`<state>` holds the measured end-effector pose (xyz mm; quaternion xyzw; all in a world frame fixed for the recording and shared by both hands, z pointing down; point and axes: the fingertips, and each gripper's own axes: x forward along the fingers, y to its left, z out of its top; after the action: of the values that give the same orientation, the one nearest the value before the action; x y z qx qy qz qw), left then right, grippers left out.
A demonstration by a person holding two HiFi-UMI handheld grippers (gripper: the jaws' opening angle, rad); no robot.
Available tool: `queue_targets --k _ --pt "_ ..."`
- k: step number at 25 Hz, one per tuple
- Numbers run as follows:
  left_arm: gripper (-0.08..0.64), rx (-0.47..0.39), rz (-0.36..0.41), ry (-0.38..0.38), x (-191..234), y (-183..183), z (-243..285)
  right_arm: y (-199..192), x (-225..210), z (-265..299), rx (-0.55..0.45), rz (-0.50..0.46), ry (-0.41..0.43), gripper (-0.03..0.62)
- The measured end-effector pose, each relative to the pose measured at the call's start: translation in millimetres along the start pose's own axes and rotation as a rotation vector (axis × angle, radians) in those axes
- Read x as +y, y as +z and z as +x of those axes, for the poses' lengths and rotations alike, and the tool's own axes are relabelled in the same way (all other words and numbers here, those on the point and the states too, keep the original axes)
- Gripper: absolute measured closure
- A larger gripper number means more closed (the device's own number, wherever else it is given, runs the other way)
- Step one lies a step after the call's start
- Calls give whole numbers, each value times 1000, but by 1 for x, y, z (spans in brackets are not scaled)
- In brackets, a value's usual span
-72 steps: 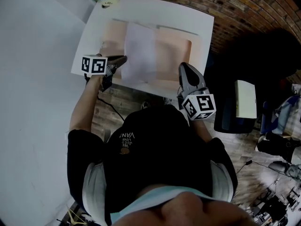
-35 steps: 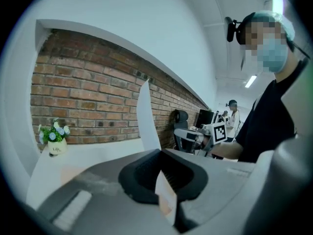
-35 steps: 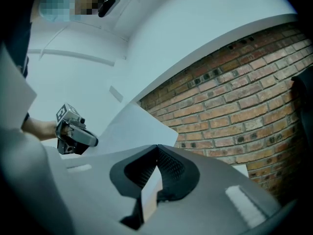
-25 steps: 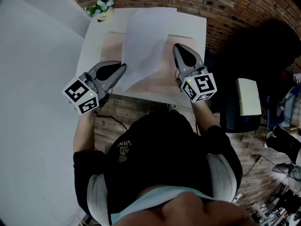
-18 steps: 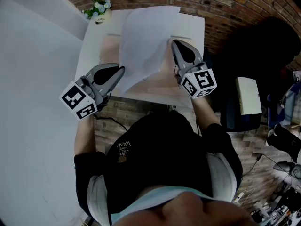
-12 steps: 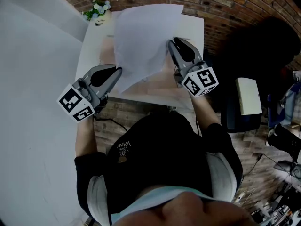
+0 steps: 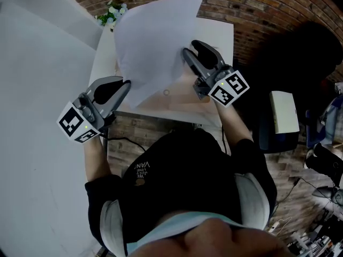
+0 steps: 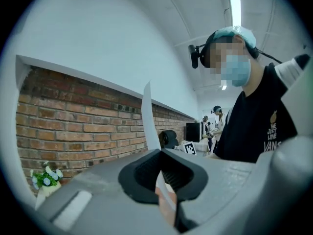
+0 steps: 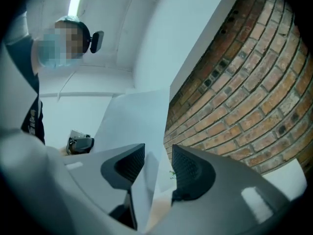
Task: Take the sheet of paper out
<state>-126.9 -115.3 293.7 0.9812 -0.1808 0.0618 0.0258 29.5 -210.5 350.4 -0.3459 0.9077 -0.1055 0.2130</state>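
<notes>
The white sheet of paper (image 7: 155,42) is lifted off the table and stands tilted up toward the brick wall. My left gripper (image 7: 126,87) is shut on its lower left edge; in the left gripper view the sheet (image 8: 149,116) rises edge-on from the closed jaws (image 8: 159,177). My right gripper (image 7: 187,53) is at the sheet's right edge. Its jaws have just been opening, and the paper (image 9: 132,121) hangs loosely in the gap of the right gripper (image 9: 157,168), not pressed. A peach folder (image 7: 179,99) lies flat on the white table (image 7: 228,42) under the sheet.
A small pot of flowers (image 7: 111,12) stands at the table's far left corner. The brick wall (image 7: 257,4) runs behind the table. A dark stand with a white box (image 7: 284,111) is to the right. A pale wall panel (image 7: 37,63) fills the left side.
The sheet has risen higher and tipped up toward the wall. The left gripper has lifted with it. The right gripper's jaws have gone from closed on the sheet's edge to wide apart.
</notes>
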Motion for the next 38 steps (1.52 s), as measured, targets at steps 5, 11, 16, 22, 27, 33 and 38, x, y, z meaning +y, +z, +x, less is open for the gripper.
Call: queue_targets --k 5,11,16,22,27,33,38 --pt "558 -84 -24 -24 1 13 -10 6 10 5 -31 82 98 430" --pt "558 -167 -106 -49 7 14 -13 9 23 6 -33 122 172 501" --pt "558 -219 -187 -35 18 8 -18 16 28 1 -35 112 173 567" --pt "558 -273 -303 -30 32 -4 -13 19 27 -9 -14 88 137 597" --pt "558 -303 -438 -18 45 -17 -6 21 25 -19 0 87 97 597" --pt "558 -321 -528 -21 56 -33 7 17 18 -33 28 103 25 592" --pt "558 -324 -567 -34 59 -41 21 17 14 -47 33 100 -30 592"
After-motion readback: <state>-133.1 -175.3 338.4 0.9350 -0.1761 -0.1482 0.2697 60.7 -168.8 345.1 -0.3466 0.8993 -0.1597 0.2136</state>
